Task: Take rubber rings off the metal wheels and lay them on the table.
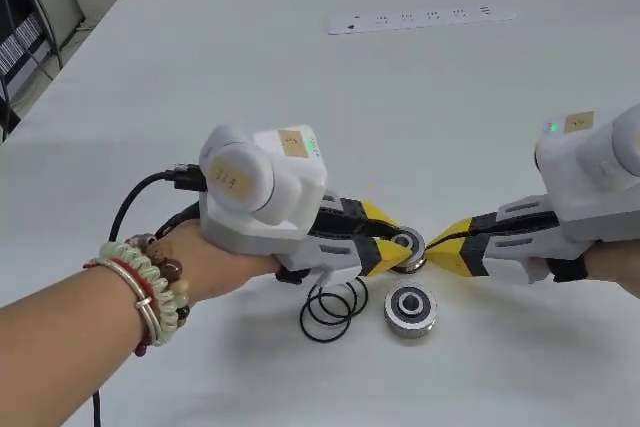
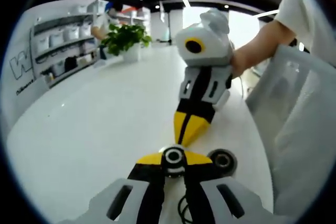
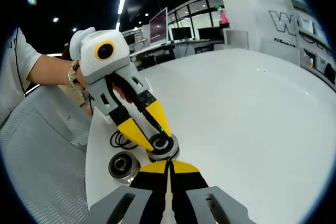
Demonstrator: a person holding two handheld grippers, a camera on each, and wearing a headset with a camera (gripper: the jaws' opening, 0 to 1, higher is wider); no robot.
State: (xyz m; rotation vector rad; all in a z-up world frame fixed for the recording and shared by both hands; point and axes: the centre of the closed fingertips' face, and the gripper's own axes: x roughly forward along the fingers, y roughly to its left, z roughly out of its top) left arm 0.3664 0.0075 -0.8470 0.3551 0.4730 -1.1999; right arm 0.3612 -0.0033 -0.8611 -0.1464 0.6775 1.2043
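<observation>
Rubber rings already taken off lie in an overlapping heap on the table, just below your left hand-held gripper and beside the second metal wheel, which rests flat on the table.

The main risk is the metal wheel twisting or popping out of the left jaws. They clamp it only at the yellow tips, across its smooth rim. A hard sideways pull from the right hand-held gripper could lever it free, and it would drop onto the heap or the second metal wheel below. A second risk is the right tips skidding off the rim without catching rubber, because they meet it at a very fine point. If a stretched ring lets go suddenly, it may fly off the table rather than land on it.

Of the 2 wheels, the one you are working on sits between the left tips, raised just above the table. The right tips touch its rim from the opposite side. The right jaws are pressed together with at most a hairline gap. I cannot tell whether a ring is pinched between them, nor how many rings remain on the wheel.
</observation>
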